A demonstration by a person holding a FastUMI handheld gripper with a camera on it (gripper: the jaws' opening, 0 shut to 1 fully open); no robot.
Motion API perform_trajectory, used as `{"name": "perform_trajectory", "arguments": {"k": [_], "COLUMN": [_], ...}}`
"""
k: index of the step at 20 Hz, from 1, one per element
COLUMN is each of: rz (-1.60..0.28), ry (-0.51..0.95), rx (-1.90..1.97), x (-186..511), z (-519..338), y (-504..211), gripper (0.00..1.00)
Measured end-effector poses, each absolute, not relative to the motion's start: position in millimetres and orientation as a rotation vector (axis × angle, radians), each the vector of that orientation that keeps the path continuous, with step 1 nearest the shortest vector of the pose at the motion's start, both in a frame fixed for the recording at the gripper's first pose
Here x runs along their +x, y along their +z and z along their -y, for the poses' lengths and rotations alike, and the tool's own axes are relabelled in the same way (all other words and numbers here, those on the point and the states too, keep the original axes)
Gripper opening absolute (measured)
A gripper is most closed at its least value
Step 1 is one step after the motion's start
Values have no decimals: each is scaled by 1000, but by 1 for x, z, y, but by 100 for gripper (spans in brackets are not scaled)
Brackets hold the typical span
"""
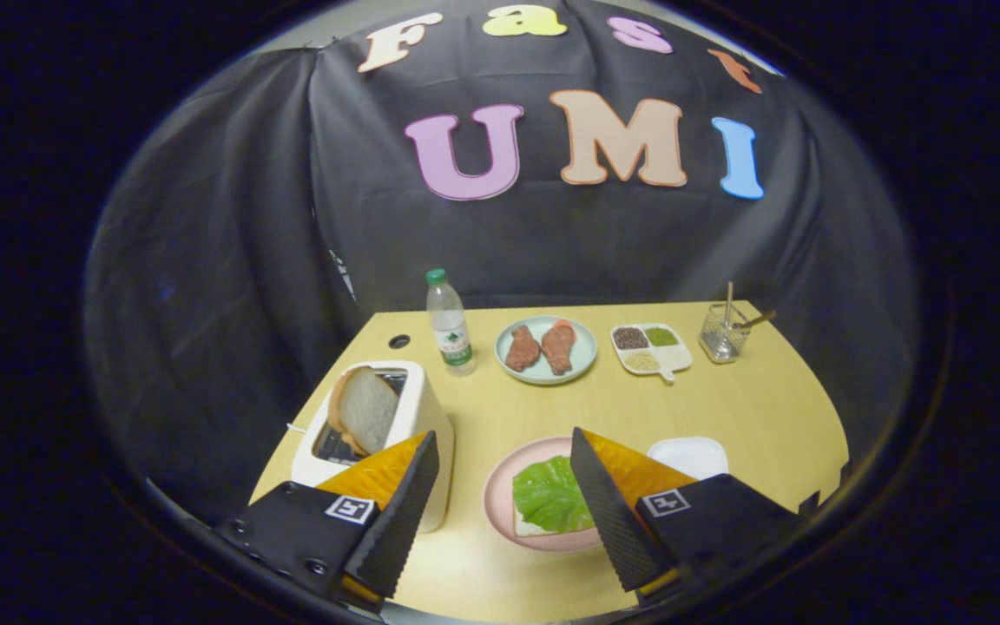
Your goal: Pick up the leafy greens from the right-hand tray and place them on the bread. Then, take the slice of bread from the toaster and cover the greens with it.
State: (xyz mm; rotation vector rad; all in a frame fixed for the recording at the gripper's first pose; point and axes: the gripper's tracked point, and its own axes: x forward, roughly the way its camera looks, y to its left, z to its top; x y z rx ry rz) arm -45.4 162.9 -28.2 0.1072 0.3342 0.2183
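The gripper hangs above the table, fingers wide apart and empty; its right finger hides part of the pink plate, where leafy greens cover the bread; a slice of bread leans in the toaster behind the left finger; the white tray is partly hidden.

One gripper, two fingers spread apart, nothing between. One toaster, one bread slice in it. One greens leaf. Two plates. Two meat pieces. One bottle. One glass.
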Motion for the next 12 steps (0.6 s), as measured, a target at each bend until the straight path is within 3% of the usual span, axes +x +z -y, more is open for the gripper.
{"name": "perform_trajectory", "arguments": {"k": [4, 12], "rz": [-331, -485], "ry": [257, 296], "rx": [30, -28], "x": [-41, -16], "z": [-221, -312], "y": [-2, -46], "gripper": [95, 95]}}
